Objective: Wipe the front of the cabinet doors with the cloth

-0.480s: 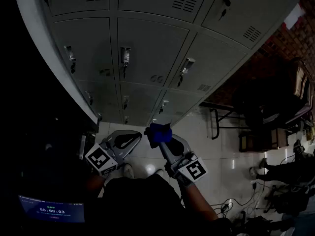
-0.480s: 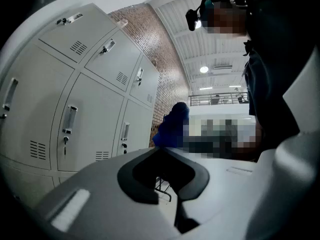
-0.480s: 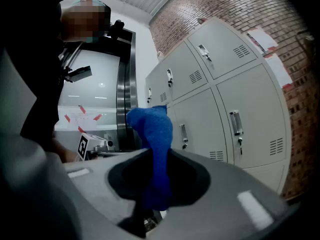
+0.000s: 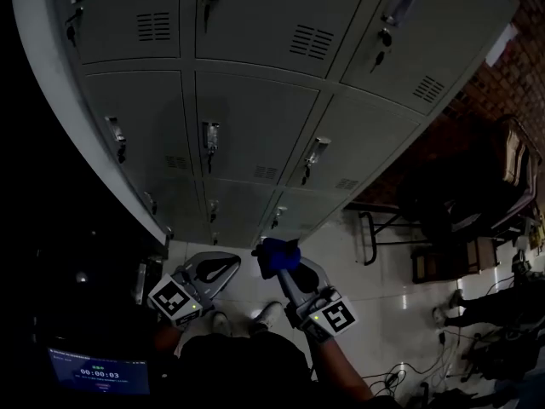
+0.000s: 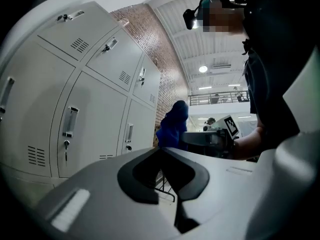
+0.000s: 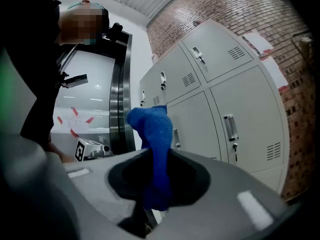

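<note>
A grey metal locker cabinet with several doors, each with a handle and vents, fills the upper head view. My right gripper is shut on a blue cloth, bunched and sticking up past the jaws. It hovers over the floor a little short of the lowest doors. My left gripper sits beside it to the left, jaws closed together with nothing between them. The left gripper view shows the cabinet doors and the blue cloth on the other gripper.
Pale tiled floor lies below the lockers. A brick wall stands right of the cabinet, with dark chairs and a metal frame beneath it. A screen with a timer glows at bottom left. Cables lie on the floor at lower right.
The head view has tilted up, so the lockers sit lower and more doors show. Both grippers hold nearly the same place, the cloth still gripped.
</note>
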A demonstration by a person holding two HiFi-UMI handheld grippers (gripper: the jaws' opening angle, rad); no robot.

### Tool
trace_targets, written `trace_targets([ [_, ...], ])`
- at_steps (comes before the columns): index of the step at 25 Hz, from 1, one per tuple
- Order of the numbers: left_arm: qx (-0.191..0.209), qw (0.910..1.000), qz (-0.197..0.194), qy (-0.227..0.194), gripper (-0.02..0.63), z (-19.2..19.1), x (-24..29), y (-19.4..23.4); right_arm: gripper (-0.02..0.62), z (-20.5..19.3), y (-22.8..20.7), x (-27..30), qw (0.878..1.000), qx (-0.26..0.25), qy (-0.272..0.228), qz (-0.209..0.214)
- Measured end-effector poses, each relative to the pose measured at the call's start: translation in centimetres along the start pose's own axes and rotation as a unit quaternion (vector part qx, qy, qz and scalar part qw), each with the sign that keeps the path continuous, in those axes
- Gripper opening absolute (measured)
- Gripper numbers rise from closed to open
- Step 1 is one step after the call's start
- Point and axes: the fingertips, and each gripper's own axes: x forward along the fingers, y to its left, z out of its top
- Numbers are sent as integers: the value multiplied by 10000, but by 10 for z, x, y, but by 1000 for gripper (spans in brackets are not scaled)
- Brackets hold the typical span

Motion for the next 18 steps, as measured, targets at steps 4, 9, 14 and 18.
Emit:
trace_targets([
  [4, 130, 9999, 105, 45, 3, 7, 24, 7, 69, 9, -24, -1, 9999, -22, -50, 95],
  [9, 217, 9996, 186, 63, 3, 14, 69, 11, 69, 21, -67, -4, 9998, -103, -83, 155],
  [14, 304, 9988, 368, 125, 3, 18, 114, 15, 69, 36, -113, 0, 9994, -283, -63, 163],
  [18, 331, 9982, 465, 202, 3, 19, 136, 21, 69, 52, -148, 17, 9991, -366, -174, 121],
])
